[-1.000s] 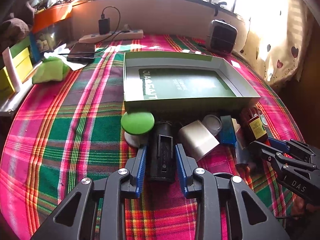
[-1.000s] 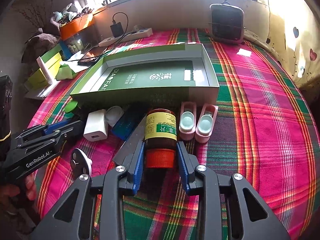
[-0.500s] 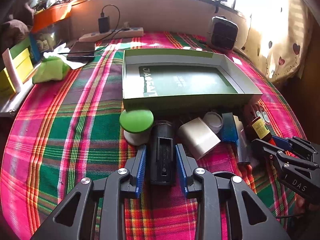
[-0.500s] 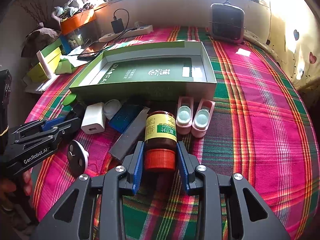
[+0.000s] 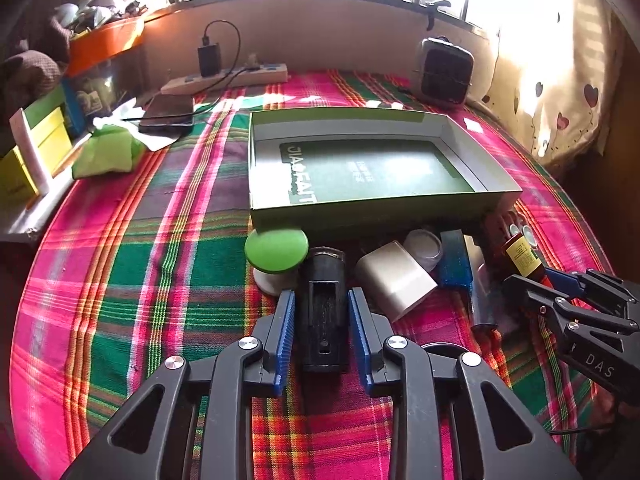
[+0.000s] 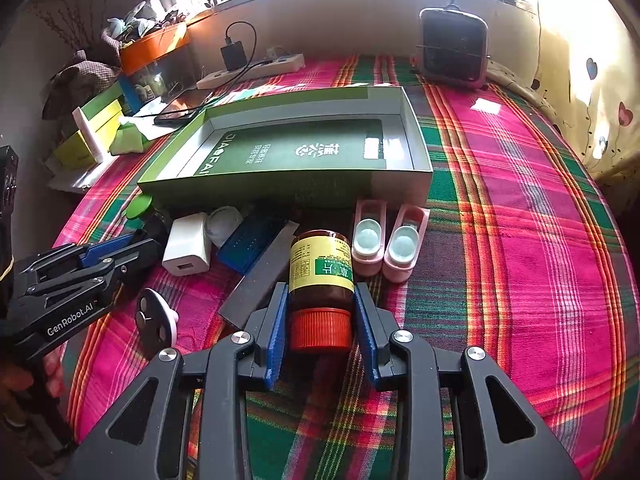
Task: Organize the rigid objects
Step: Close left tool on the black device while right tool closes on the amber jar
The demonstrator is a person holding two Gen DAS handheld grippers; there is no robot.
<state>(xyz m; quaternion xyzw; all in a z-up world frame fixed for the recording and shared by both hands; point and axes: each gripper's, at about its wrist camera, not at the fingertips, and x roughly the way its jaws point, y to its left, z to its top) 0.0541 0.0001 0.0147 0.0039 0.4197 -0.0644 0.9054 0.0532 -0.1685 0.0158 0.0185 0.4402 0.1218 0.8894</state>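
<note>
The brown bottle (image 6: 322, 268) lies on its side on the plaid-covered bench (image 6: 520, 260), just in front of the green box (image 6: 288, 188), clenched at its orange cap by the right hand-held gripper (image 6: 320, 320). In the left wrist view only part of its label shows behind that gripper. The left hand-held gripper (image 5: 322, 320) has just been closing on the black block (image 5: 323, 312); whether its pads press it is hard to tell. Otherwise the layout matches a second ago.
</note>
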